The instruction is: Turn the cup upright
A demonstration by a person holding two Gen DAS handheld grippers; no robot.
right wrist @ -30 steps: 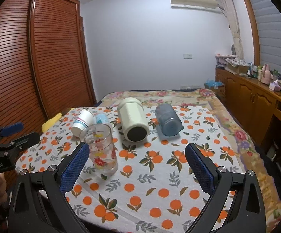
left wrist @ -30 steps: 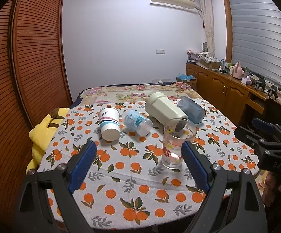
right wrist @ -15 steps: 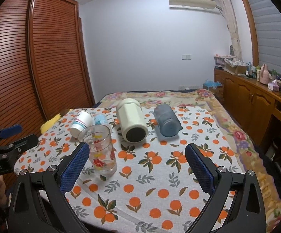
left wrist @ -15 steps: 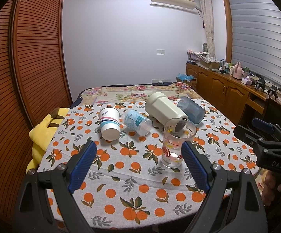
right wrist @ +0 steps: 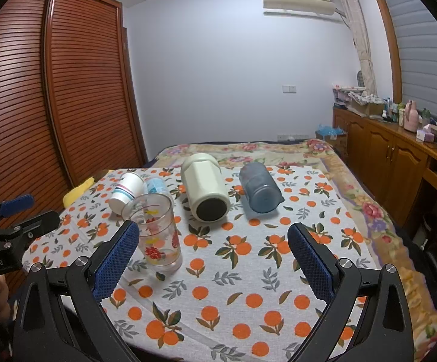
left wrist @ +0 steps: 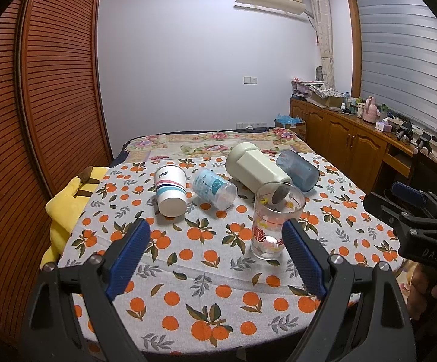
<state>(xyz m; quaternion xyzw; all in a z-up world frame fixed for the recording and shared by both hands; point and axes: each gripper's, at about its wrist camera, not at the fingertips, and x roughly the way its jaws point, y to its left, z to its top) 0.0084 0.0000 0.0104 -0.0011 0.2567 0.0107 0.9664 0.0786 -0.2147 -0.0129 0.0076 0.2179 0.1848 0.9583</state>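
Note:
A clear printed glass stands upright near the front of the orange-print tablecloth. Behind it several cups lie on their sides: a striped paper cup, a light blue printed cup, a cream mug and a blue-grey tumbler. My left gripper is open and empty, in front of the glass. My right gripper is open and empty, with the glass just beyond its left finger.
A yellow plush toy lies at the table's left edge. A slatted wooden wardrobe stands on the left. A wooden cabinet with clutter runs along the right wall. A floral bedspread lies behind the table.
Both grippers have drifted slightly; the right wrist view has shifted a little. The cups and glass have not moved. Both grippers stay open.

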